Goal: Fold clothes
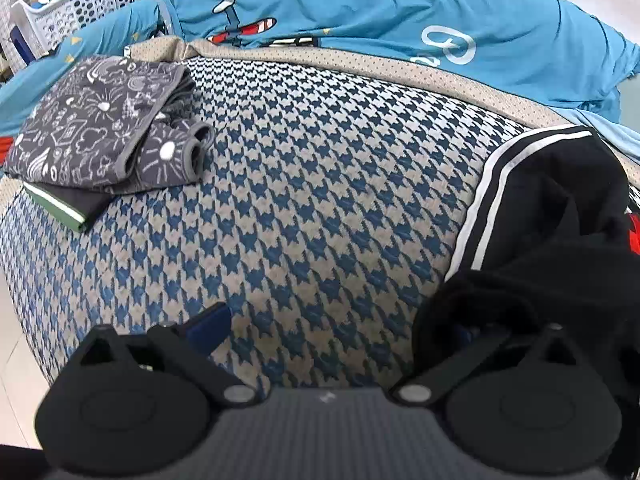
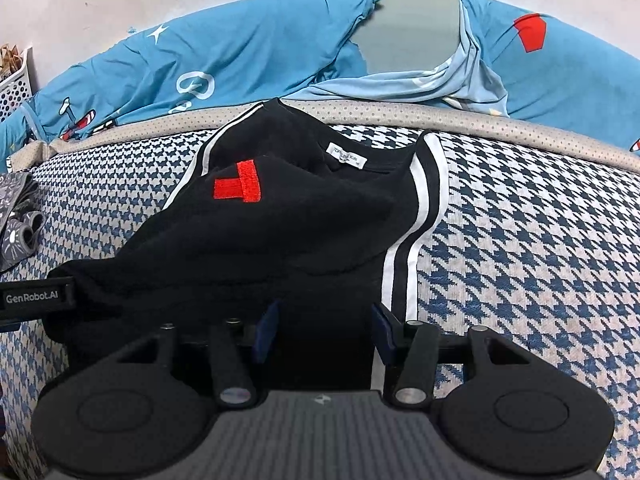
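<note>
Risk of slippage: black garment (image 2: 304, 216) bunched on houndstooth cover (image 2: 520, 240), hem between right gripper (image 2: 325, 334) pads, grasp unconfirmed; left gripper (image 1: 340, 320) spread, one finger under cloth.

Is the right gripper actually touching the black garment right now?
Touching. The right wrist view shows the black garment running between the right gripper fingers, its fabric against both blue pads.

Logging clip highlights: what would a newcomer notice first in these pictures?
A black garment with white stripes and a red T lies bunched on the blue houndstooth cover, in front of the right claw. Behind it sprawls a bright blue sheet; a folded grey printed cloth sits far left.
</note>
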{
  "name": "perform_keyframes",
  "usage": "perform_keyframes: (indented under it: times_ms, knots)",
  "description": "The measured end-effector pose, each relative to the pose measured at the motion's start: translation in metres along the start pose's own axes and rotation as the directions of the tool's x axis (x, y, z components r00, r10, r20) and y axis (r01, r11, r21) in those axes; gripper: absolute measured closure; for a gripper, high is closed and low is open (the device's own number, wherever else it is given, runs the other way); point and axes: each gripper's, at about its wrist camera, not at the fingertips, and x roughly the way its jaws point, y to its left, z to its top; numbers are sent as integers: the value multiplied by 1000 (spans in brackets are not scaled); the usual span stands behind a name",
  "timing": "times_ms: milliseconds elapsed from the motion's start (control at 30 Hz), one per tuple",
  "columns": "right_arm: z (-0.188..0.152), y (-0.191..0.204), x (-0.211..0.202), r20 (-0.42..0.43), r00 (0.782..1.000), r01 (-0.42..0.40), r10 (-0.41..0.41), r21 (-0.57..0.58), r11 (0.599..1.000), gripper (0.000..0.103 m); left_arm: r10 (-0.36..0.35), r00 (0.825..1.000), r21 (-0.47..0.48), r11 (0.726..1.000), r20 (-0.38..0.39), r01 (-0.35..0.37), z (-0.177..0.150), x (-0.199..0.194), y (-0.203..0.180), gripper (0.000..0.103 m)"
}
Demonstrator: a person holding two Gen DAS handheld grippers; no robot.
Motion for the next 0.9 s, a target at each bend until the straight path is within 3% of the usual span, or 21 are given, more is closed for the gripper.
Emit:
perform_keyframes:
  times_ms: [900]
  knots:
    - [3, -1, -4, -9, 1000, -20, 20, 2, 1000, 53, 45, 999, 16, 999, -11, -45, -3, 5, -12, 0]
